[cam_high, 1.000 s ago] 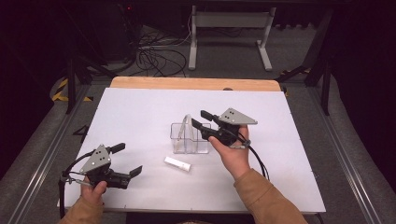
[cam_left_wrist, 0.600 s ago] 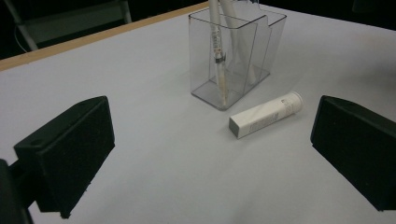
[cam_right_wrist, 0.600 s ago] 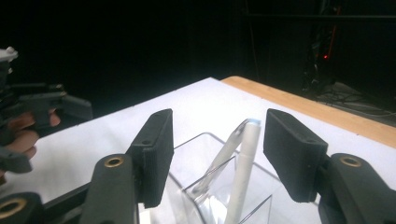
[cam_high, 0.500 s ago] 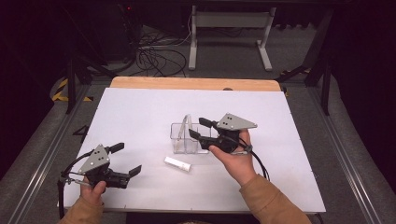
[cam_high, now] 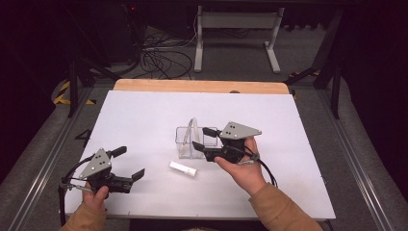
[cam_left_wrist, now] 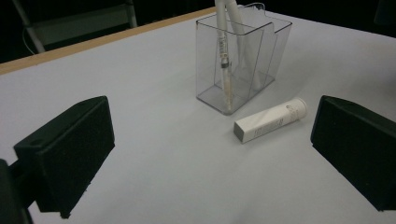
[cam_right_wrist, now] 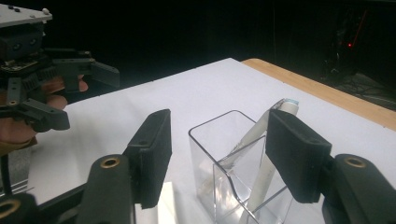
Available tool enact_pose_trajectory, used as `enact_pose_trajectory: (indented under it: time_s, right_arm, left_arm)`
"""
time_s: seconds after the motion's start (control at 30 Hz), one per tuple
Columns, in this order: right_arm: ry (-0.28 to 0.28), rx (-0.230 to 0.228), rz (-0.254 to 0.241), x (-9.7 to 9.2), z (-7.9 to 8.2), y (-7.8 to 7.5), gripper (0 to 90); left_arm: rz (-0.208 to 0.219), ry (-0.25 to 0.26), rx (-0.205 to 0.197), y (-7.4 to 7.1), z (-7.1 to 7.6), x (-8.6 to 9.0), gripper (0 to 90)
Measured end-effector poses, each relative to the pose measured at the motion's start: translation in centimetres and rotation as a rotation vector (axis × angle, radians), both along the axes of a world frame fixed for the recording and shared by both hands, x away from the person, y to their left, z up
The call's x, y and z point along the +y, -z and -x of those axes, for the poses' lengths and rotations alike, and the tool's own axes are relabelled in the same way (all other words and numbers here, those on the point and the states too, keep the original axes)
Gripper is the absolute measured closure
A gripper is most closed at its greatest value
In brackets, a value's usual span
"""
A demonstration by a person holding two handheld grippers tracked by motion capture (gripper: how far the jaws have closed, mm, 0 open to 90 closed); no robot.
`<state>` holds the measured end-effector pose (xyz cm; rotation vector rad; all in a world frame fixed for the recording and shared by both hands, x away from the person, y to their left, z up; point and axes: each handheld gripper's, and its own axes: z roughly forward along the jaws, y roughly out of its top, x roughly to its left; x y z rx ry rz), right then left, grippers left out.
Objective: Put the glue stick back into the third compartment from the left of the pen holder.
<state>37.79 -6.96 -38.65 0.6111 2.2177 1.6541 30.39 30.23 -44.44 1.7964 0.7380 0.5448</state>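
A clear plastic holder (cam_high: pixel 185 144) with compartments stands mid-table. A thin white stick (cam_high: pixel 194 126) leans in it, its top above the rim. My right gripper (cam_high: pixel 203 138) is at the holder's right side, open. Its jaws have just been opening. In the right gripper view they flank the holder's (cam_right_wrist: pixel 205 177) top and the stick (cam_right_wrist: pixel 254 130) without pressing on either. A white tube (cam_high: pixel 183 169) lies flat in front of the holder. My left gripper (cam_high: pixel 129 162) rests open near the front left, with nothing between its fingers; it faces the holder (cam_left_wrist: pixel 261 51) and the tube (cam_left_wrist: pixel 271 120).
The white table top (cam_high: pixel 144 115) ends in a wooden strip (cam_high: pixel 197 86) at the far edge. Cables and a metal stand are on the floor beyond. My left gripper (cam_right_wrist: pixel 81 95) and its hand appear far left in the right gripper view.
The right gripper has drawn back slightly toward the person and its jaws stand wider. The stick stays leaning in the holder. The left gripper has not moved.
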Motion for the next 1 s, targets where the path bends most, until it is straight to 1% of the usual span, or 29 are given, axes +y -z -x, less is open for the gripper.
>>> enact_pose_trajectory:
  time_s: [0.13,0.27,0.37,0.47,0.57,0.63,0.7,0.77,0.8,0.87,0.93,0.97,1.0]
  right_arm:
    - [-0.004,0.001,0.01,0.0,0.1,0.0,40.8]
    - [-0.01,-0.003,0.022,0.1,0.2,0.1,39.6]
    - [-0.022,-0.006,0.047,0.3,0.6,0.3,39.3]
    - [-0.037,-0.008,0.078,0.6,0.9,0.6,39.1]
    - [-0.048,-0.003,0.11,0.9,1.1,0.9,39.1]
    - [-0.055,0.01,0.126,1.0,1.2,1.1,39.1]
    - [-0.067,0.041,0.159,1.2,1.2,1.4,38.5]
    - [-0.077,0.07,0.199,1.5,1.1,1.9,38.3]
    - [-0.081,0.077,0.213,1.6,1.1,2.1,38.3]
    - [-0.091,0.084,0.255,2.0,1.1,2.5,38.3]
    - [-0.099,0.092,0.278,2.3,1.1,2.8,38.3]
    - [-0.104,0.104,0.291,2.4,1.1,3.0,38.3]
    - [-0.106,0.108,0.301,2.5,1.0,3.2,38.3]
  left_arm:
    - [-0.005,-0.012,-0.003,-0.1,0.1,-0.1,0.4]
    - [0.026,0.0,-0.007,-0.2,0.1,0.1,0.4]
    - [0.046,-0.002,-0.004,-0.3,0.2,0.1,0.3]
    - [0.039,-0.006,-0.001,-0.3,0.2,0.0,0.3]
    - [0.029,-0.007,-0.009,-0.4,0.2,-0.1,0.4]
    - [0.025,-0.006,-0.011,-0.4,0.2,-0.1,0.3]
    - [0.021,-0.006,-0.012,-0.4,0.2,-0.1,0.3]
    - [0.028,-0.005,-0.012,-0.3,0.2,0.0,0.4]
    - [0.034,-0.006,-0.007,-0.3,0.2,0.0,0.4]
    - [0.033,-0.004,-0.009,-0.4,0.2,0.0,0.4]
    - [0.034,-0.005,-0.007,-0.3,0.2,0.0,0.4]
    - [0.036,-0.006,-0.004,-0.3,0.2,0.0,0.4]
    - [0.03,-0.004,-0.008,-0.3,0.2,0.0,0.4]
